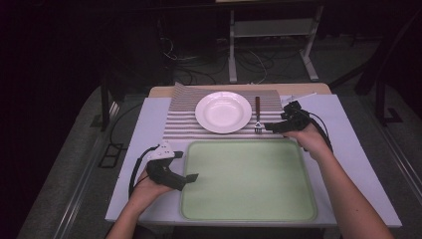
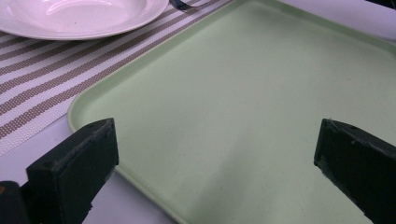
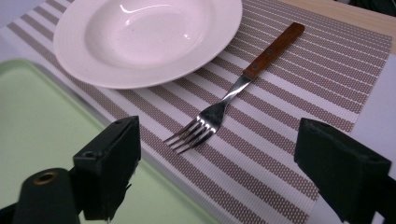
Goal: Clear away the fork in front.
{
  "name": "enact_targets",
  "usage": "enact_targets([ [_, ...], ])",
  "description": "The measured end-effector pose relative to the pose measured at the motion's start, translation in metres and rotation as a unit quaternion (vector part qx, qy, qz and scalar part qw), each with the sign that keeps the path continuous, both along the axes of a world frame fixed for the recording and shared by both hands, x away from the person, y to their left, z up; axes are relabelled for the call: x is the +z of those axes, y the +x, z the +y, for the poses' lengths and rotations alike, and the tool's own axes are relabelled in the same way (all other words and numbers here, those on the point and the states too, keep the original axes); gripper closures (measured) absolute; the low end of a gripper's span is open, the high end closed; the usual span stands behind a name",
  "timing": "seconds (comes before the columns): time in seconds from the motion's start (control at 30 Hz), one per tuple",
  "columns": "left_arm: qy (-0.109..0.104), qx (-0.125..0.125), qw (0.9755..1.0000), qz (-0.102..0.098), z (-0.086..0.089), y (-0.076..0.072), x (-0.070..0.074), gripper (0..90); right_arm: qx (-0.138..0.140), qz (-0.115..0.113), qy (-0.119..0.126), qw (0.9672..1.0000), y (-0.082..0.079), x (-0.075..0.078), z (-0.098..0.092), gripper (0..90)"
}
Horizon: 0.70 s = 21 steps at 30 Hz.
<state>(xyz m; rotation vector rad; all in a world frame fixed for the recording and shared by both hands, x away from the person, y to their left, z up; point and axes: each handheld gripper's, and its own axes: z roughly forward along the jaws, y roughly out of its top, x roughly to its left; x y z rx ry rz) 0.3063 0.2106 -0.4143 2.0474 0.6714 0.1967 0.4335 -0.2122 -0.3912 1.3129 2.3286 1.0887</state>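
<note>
The right gripper (image 1: 272,126) is held open beside the fork (image 3: 229,95) on the striped placemat (image 3: 299,93); the left gripper (image 1: 188,166) is held open over the green tray (image 1: 249,179).

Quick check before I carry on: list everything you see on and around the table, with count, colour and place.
fork: 1, steel with a brown wooden handle, on the striped mat right of the plate, tines toward the tray, just ahead of the right gripper's open jaws
plate: 1, white, empty, on the mat
placemat: 1, brown and white stripes, at the far side of the table
tray: 1, pale green, empty, near side of the table
table: 1, pale top
stand: 1, white frame on the floor beyond the table
left gripper: 1, black, open, at the tray's left edge
right gripper: 1, black, open, beside the fork's tines
</note>
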Motion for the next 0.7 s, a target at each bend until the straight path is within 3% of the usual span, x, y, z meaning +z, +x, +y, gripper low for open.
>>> enact_targets([
  [0.23, 0.003, -0.001, 1.0, -0.001, 0.0, 0.001, -0.001, 0.0, -0.015, 0.021, 0.0, 0.9997, 0.018, -0.002, 0.005, 23.9],
  [0.37, 0.005, -0.002, 1.0, -0.002, 0.0, 0.001, -0.001, 0.0, -0.032, 0.04, -0.014, 0.9986, 0.033, -0.004, 0.009, 35.9],
  [0.57, 0.005, -0.004, 1.0, -0.001, -0.001, 0.0, -0.001, 0.0, -0.05, 0.056, -0.022, 0.9969, 0.047, -0.006, 0.013, 40.4],
  [0.7, 0.003, -0.005, 1.0, -0.001, -0.001, 0.0, -0.001, 0.0, -0.061, 0.069, -0.044, 0.9949, 0.058, -0.008, 0.019, 46.6],
])
